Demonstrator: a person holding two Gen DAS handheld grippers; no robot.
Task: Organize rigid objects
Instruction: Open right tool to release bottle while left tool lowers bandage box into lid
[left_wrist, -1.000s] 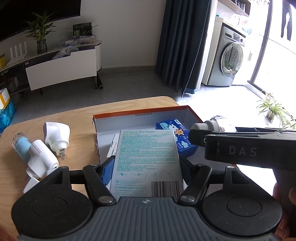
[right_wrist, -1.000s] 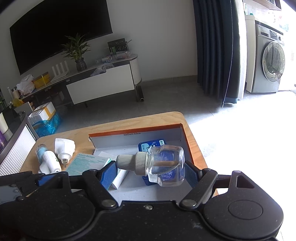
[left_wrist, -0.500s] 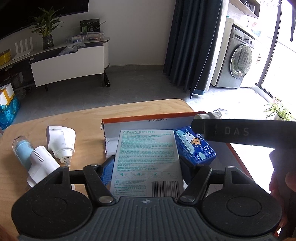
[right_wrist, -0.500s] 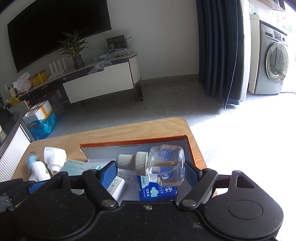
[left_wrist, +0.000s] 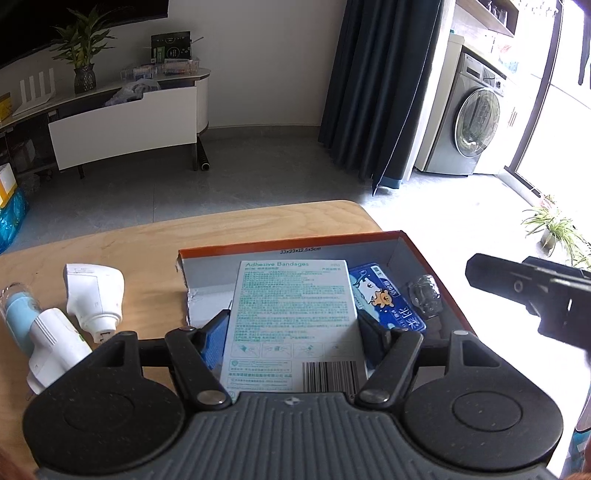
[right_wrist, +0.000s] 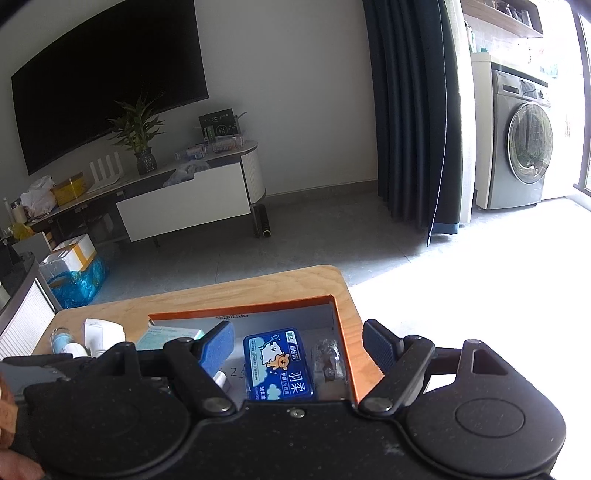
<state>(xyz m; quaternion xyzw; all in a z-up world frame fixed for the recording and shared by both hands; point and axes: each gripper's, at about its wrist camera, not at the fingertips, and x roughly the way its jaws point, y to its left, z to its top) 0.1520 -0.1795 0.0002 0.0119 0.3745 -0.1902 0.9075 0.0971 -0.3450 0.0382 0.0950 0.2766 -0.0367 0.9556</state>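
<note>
Left gripper (left_wrist: 291, 325): fingers squeeze the flat white bandage box (left_wrist: 293, 317).
Right gripper (right_wrist: 299, 341): fingers wide apart, holding nothing.
Orange cardboard box (left_wrist: 288, 248): on the wooden counter (left_wrist: 147, 240).
Small clear glass bottle (right_wrist: 328, 360): inside, at 3 o'clock from the blue tissue pack (right_wrist: 277, 363).

Box (left_wrist: 424, 254) sits on tabletop (left_wrist: 147, 236), toward its right end. Inside: tissue pack (left_wrist: 388, 299) mid, glass bottle (left_wrist: 424, 295) right of it by wall. Bandage box (left_wrist: 293, 314) in my left tongs (left_wrist: 291, 332), over box's left part. 2 plug-in units (left_wrist: 94, 295) on tabletop left of box.
</note>
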